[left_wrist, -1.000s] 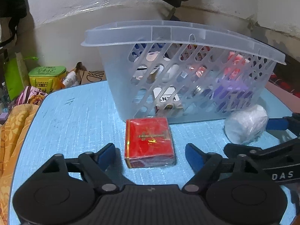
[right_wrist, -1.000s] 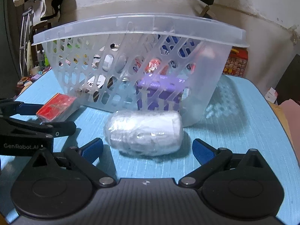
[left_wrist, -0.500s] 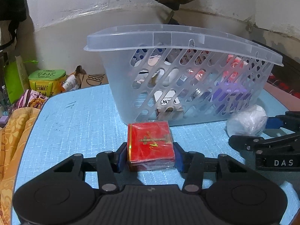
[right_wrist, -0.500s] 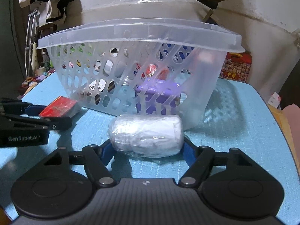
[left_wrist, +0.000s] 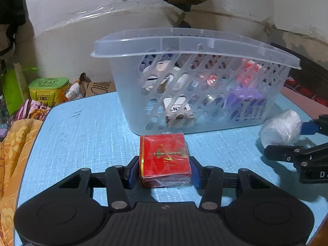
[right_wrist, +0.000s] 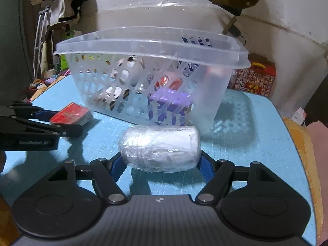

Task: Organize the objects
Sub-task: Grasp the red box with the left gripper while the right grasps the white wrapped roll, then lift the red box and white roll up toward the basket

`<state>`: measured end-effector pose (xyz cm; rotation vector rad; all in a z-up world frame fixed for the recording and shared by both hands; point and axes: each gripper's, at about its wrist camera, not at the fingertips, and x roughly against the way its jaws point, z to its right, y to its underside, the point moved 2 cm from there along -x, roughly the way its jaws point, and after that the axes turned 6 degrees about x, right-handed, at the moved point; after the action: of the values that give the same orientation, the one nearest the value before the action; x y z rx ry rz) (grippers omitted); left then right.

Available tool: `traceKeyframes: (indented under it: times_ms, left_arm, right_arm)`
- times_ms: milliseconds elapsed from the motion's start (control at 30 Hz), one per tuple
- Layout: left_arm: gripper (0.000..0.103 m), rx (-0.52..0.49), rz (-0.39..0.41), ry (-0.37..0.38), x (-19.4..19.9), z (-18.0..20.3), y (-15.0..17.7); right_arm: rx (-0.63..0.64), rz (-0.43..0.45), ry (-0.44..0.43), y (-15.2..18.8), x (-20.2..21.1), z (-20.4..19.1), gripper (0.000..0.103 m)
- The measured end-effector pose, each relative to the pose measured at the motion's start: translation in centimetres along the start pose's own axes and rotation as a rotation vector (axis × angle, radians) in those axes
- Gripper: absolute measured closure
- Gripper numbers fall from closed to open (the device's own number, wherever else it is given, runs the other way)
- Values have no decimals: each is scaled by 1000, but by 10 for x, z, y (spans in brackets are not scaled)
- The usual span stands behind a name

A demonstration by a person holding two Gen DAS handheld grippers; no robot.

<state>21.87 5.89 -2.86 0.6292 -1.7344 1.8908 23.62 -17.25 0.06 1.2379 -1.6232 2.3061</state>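
Observation:
My left gripper [left_wrist: 164,174] is shut on a red box with gold print [left_wrist: 164,157], held just above the blue table in front of the clear plastic basket [left_wrist: 194,43]. The red box also shows in the right wrist view [right_wrist: 69,115]. My right gripper [right_wrist: 160,162] is shut on a white plastic-wrapped roll [right_wrist: 160,148], lifted slightly off the table. The roll also shows at the right of the left wrist view [left_wrist: 280,128]. The basket [right_wrist: 151,47] holds several small items, among them a purple box [right_wrist: 170,100].
The blue table [left_wrist: 86,135] carries the basket at its far side. A green and yellow tin [left_wrist: 48,90] and clutter lie beyond the left edge. An orange patterned cloth [left_wrist: 12,153] hangs at the left. A red patterned box [right_wrist: 256,80] stands behind the basket.
Both grippers closed from open onto their objects: left on the red box, right on the white roll. Both have since risen a little and the basket looks farther away.

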Motion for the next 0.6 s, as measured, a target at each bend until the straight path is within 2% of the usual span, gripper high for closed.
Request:
traceKeyframes:
  times_ms: [233, 600]
  left_arm:
    - [50, -21, 20, 20, 14, 7, 2]
    - [50, -39, 52, 39, 29, 15, -1]
  right_arm:
    - [30, -3, -11, 6, 12, -9, 28]
    - [-26, 38, 11, 6, 29, 9, 28]
